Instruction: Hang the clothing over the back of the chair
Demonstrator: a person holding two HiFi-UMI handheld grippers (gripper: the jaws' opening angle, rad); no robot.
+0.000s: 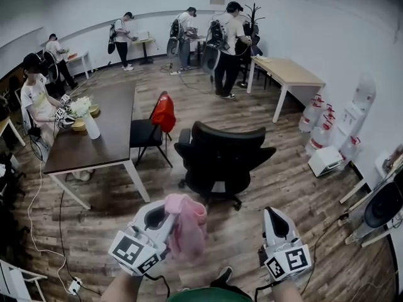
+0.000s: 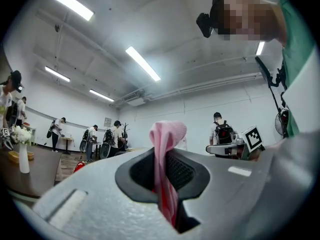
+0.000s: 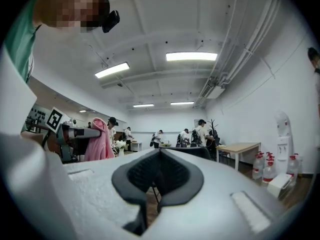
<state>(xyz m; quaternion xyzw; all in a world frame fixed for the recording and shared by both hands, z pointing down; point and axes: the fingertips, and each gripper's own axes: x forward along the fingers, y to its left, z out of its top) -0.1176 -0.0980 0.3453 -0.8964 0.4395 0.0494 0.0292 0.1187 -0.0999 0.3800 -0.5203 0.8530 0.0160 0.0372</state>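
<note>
— What does the head view show?
— The left gripper (image 1: 165,214) carries the pink clothing (image 1: 186,225), bunched and hanging over the wooden floor (image 1: 296,168). The black office chair (image 1: 220,156) stands ahead, apart from it. The right gripper (image 1: 271,214) is alongside.

— And the left gripper view?
— Its jaws pinch the clothing (image 2: 167,134), and a fold sticks up above the pads.

— The right gripper view?
— That gripper (image 3: 159,156) has its jaws pressed together on nothing. The clothing (image 3: 99,144) hangs at left, and the chair's back (image 3: 192,151) shows just beyond the jaws.
</note>
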